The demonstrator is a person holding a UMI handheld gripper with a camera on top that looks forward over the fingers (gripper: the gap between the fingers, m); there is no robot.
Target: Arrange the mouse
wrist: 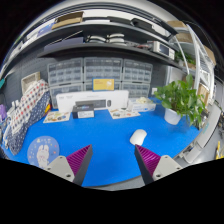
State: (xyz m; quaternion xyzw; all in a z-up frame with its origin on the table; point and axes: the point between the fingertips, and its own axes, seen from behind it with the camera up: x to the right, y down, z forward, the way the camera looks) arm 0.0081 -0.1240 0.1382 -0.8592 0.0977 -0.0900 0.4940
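A white mouse [138, 137] lies on the blue mat [105, 140], just ahead of the right finger. My gripper [112, 158] hovers above the mat's near part. Its two fingers with purple pads [80, 157] stand wide apart with only blue mat between them. The gripper holds nothing.
A round pale disc [44, 151] lies on the mat left of the left finger. A white counter [92, 100] with boxes stands at the far edge. A green potted plant [183, 98] stands at the right. Patterned cloth [28, 108] hangs at the left.
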